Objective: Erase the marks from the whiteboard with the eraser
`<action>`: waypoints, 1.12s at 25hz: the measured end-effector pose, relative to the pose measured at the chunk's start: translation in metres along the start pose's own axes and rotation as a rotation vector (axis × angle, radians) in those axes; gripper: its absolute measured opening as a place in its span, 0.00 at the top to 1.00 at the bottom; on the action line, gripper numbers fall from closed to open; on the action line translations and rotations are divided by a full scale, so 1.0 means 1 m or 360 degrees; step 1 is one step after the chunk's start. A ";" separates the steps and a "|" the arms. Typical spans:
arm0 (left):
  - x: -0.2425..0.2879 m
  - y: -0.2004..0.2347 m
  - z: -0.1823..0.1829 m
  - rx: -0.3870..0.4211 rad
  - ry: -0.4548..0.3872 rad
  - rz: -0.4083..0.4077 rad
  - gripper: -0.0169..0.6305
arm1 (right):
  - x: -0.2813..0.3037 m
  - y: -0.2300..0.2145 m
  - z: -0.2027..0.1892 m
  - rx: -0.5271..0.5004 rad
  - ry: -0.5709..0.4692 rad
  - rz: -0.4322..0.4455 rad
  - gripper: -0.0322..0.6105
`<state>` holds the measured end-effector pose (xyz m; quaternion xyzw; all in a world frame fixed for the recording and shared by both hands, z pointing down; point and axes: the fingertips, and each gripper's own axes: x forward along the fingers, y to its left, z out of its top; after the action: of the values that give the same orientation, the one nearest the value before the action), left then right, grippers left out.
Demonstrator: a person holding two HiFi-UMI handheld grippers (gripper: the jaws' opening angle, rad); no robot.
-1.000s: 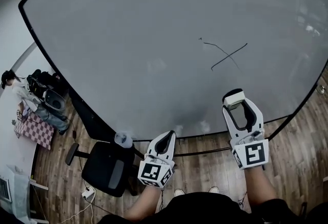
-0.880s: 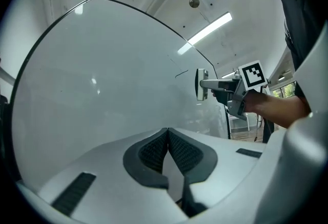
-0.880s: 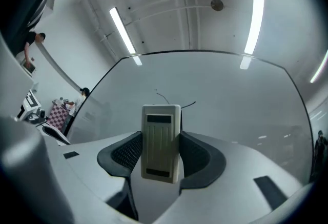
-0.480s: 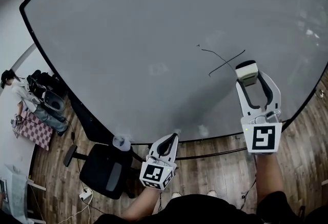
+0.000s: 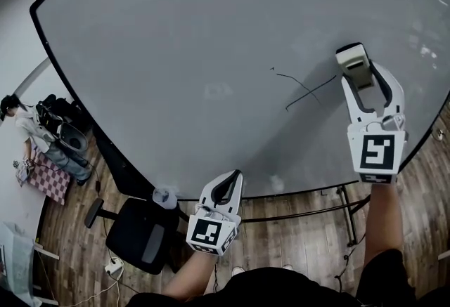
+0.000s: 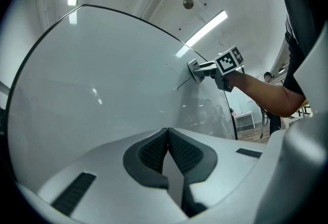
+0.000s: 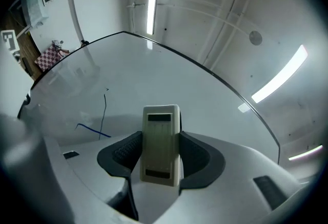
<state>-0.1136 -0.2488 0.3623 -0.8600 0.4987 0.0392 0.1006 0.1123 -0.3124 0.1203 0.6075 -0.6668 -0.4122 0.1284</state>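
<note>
A big whiteboard (image 5: 176, 53) fills the head view, with thin dark crossing marks (image 5: 304, 90) right of its middle. My right gripper (image 5: 357, 68) is shut on a cream eraser (image 5: 353, 58), held against the board just right of and slightly above the marks. In the right gripper view the eraser (image 7: 161, 143) stands upright between the jaws, and the marks (image 7: 104, 110) lie to its left. My left gripper (image 5: 235, 178) hangs shut and empty below the board's lower edge. In the left gripper view, its pads (image 6: 154, 152) touch, and the right gripper (image 6: 218, 66) shows far off.
A black office chair (image 5: 144, 232) and a small round cup-like object (image 5: 164, 196) stand below the board's lower left edge. A seated person (image 5: 28, 130) and a checkered cloth (image 5: 46, 175) are at far left. The board's stand legs (image 5: 348, 214) rest on the wooden floor.
My right gripper has carried the eraser up and to the right, from the board's lower edge to just beside the marks. The left gripper has barely moved.
</note>
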 end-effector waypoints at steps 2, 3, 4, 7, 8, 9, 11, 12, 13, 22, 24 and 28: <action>0.007 0.004 0.025 0.0037 -0.0076 0.0021 0.95 | 0.004 -0.003 0.003 -0.0064 0.0032 -0.0004 0.57; 0.009 0.006 0.038 0.0050 -0.0120 0.0030 0.95 | 0.005 -0.002 0.004 -0.0090 0.0048 -0.0006 0.57; 0.011 0.008 0.051 0.0061 -0.0167 0.0036 0.95 | 0.006 -0.002 0.004 -0.0108 0.0062 -0.0012 0.57; 0.017 0.011 0.081 0.0129 -0.0270 0.0060 0.95 | 0.007 0.002 0.001 -0.0114 0.0098 -0.0046 0.57; 0.021 0.011 0.087 0.0160 -0.0286 0.0063 0.95 | 0.006 0.003 0.001 -0.0128 0.0103 -0.0058 0.57; 0.025 0.010 0.091 0.0183 -0.0294 0.0061 0.95 | 0.007 0.004 0.001 -0.0158 0.0101 -0.0066 0.57; 0.032 0.008 0.092 0.0191 -0.0296 0.0052 0.95 | 0.007 0.007 0.004 -0.0206 0.0093 -0.0061 0.57; 0.035 0.007 0.091 0.0182 -0.0292 0.0047 0.95 | 0.007 0.010 0.004 -0.0196 0.0093 -0.0044 0.57; 0.037 0.005 0.090 0.0172 -0.0288 0.0040 0.95 | 0.007 0.014 0.003 -0.0170 0.0095 -0.0021 0.57; 0.040 -0.007 0.091 0.0149 -0.0275 0.0014 0.95 | -0.003 0.072 -0.005 -0.0177 0.0151 0.0095 0.57; 0.039 -0.007 0.091 0.0124 -0.0270 0.0022 0.95 | -0.004 0.085 -0.004 -0.0196 0.0166 0.0134 0.57; 0.033 -0.002 0.086 0.0129 -0.0258 0.0053 0.95 | -0.010 0.113 -0.001 -0.0178 0.0164 0.0226 0.57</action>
<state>-0.0924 -0.2573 0.2734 -0.8409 0.5043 0.0901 0.1747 0.0359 -0.3126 0.2042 0.5711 -0.6766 -0.4067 0.2251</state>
